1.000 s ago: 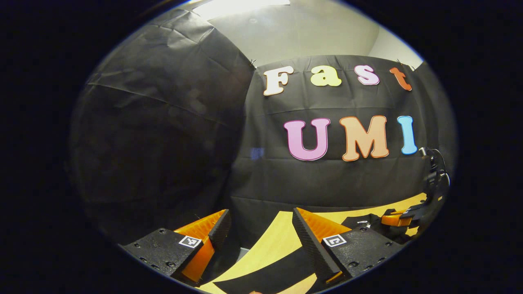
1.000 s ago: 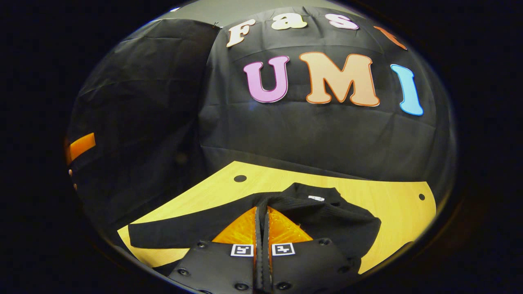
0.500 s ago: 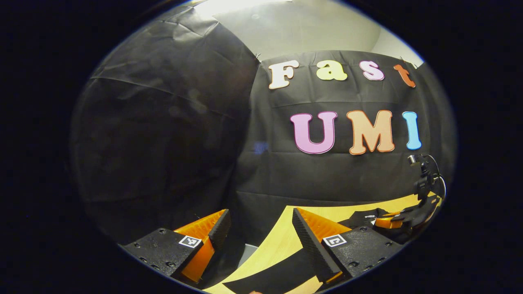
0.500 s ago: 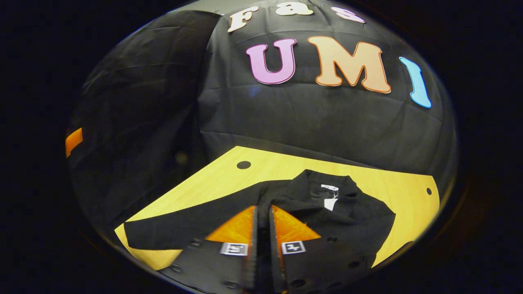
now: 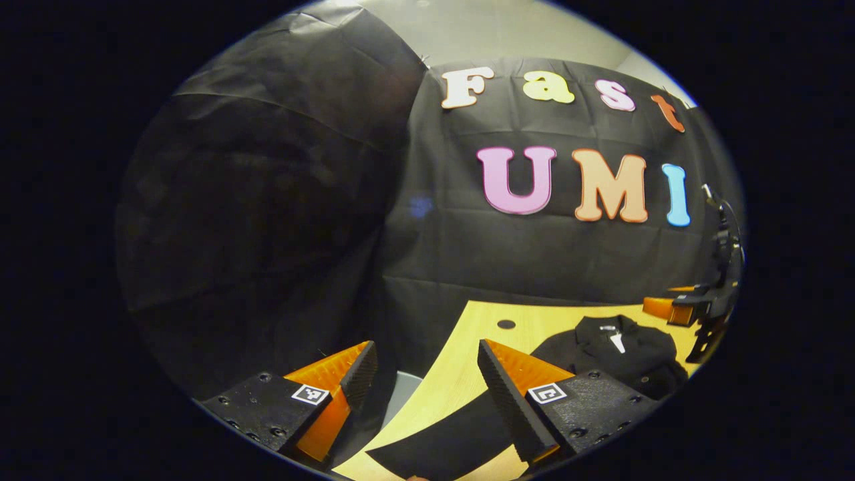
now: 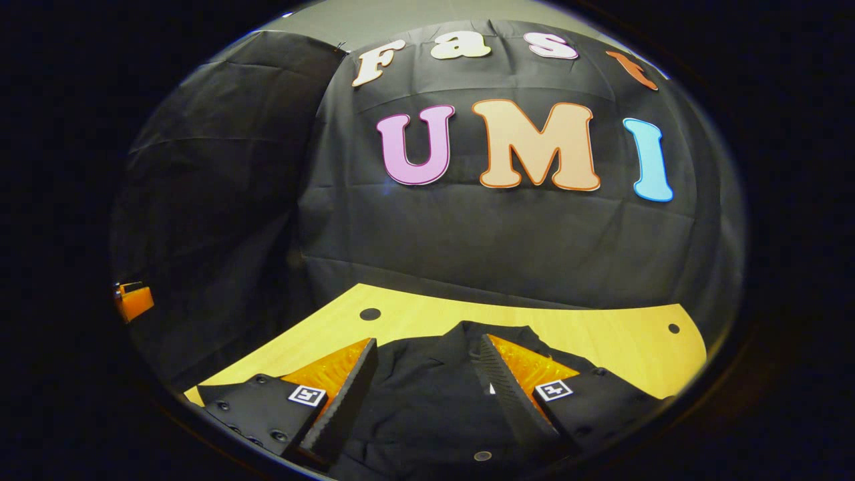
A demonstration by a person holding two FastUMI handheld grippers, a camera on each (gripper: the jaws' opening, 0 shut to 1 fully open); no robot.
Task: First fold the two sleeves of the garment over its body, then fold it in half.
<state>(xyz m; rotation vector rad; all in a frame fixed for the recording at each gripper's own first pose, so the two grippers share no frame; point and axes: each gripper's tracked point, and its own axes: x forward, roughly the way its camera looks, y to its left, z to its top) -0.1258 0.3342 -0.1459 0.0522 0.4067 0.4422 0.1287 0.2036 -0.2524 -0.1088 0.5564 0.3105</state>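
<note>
While the black garment (image 6: 427, 401) lies on the wooden table (image 6: 601, 334), here's how stuff sits around it:

Right gripper (image 6: 427, 374): fingers spread wide, gripping nothing, hanging just above the garment's body, which shows through the gap between them.

Left gripper (image 5: 427, 374): fingers wide apart too, nothing in them, off near the table's edge, well away from the garment's collar.

Left sleeve (image 5: 441, 444): flat black strip stretched out on the table, reaching under the left gripper's inner finger.

Garment: collar end toward the back wall, white tag (image 5: 616, 341) showing at the neck, a button (image 6: 479, 456) visible low on the front.

Table: round dark hole (image 6: 369, 314) beyond the garment's far left side, another hole (image 6: 673, 328) off to its far right.
</note>
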